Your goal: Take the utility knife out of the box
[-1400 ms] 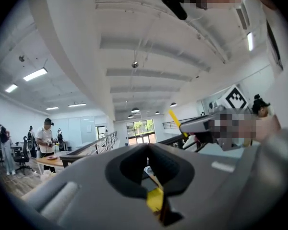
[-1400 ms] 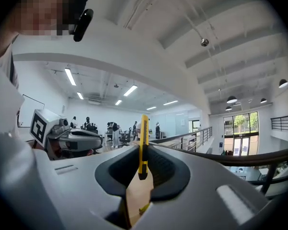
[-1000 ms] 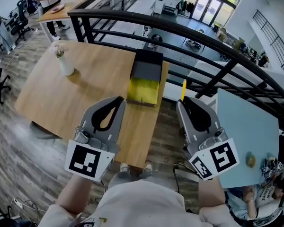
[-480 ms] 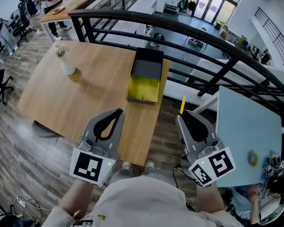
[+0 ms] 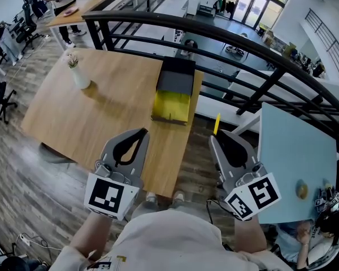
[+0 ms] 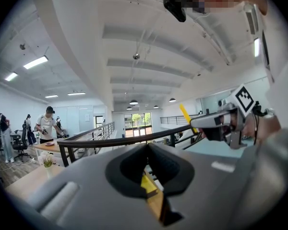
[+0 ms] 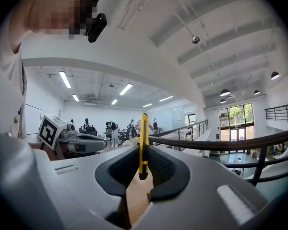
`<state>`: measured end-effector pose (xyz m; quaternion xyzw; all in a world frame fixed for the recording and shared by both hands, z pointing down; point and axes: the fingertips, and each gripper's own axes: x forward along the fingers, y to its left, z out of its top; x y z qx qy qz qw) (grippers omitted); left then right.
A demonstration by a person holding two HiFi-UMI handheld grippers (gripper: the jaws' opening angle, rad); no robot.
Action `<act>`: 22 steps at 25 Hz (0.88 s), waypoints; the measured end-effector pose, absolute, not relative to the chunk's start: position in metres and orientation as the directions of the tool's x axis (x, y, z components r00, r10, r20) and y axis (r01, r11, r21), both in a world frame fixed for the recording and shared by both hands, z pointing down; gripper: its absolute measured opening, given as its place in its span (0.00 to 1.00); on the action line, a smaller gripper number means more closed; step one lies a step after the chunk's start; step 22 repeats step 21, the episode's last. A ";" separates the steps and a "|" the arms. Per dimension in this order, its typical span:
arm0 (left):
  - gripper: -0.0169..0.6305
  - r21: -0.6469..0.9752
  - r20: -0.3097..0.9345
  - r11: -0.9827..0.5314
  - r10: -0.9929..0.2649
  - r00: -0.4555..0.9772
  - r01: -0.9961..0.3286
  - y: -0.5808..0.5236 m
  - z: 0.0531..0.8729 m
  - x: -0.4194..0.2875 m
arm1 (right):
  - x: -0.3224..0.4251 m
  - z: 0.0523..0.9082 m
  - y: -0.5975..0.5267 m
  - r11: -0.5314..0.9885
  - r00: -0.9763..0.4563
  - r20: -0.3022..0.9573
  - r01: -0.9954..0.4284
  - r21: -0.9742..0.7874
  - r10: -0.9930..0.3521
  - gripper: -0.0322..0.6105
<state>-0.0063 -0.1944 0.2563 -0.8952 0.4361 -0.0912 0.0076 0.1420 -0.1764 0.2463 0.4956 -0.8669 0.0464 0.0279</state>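
My right gripper point(image 5: 215, 138) is shut on the yellow utility knife point(image 5: 217, 123), which stands upright between the pads point(image 7: 143, 143), off the table's right front corner. The box point(image 5: 173, 90), with a dark lid and a yellow inside, lies at the far right edge of the wooden table point(image 5: 96, 117), well beyond both grippers. My left gripper point(image 5: 142, 132) hovers over the table's front edge with its jaws together and nothing in them. The left gripper view shows the right gripper point(image 6: 215, 121) with the knife point(image 6: 186, 116) and a yellow bit of the box point(image 6: 148, 185).
A white vase with a small plant point(image 5: 78, 75) stands at the table's far left. A black railing point(image 5: 231, 38) runs behind the table. A light blue board point(image 5: 296, 157) sits to the right. People stand at a distant desk point(image 5: 68, 10).
Both grippers have drawn back toward me and lower, farther from the box. The knife stays in the right gripper.
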 end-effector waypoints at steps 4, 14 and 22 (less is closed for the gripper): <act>0.03 -0.091 0.157 -0.619 -0.782 0.603 -0.780 -0.194 0.254 -0.006 | 0.138 0.244 -0.176 0.514 -0.514 0.101 -0.857 -0.033 -0.852 0.13; 0.03 -0.086 0.155 -0.619 -0.783 0.603 -0.781 -0.194 0.251 -0.007 | 0.134 0.244 -0.178 0.520 -0.519 0.108 -0.854 -0.018 -0.848 0.14; 0.03 -0.057 0.157 -0.633 -0.769 0.619 -0.772 -0.193 0.253 -0.008 | 0.129 0.243 -0.176 0.525 -0.523 0.106 -0.851 -0.010 -0.846 0.14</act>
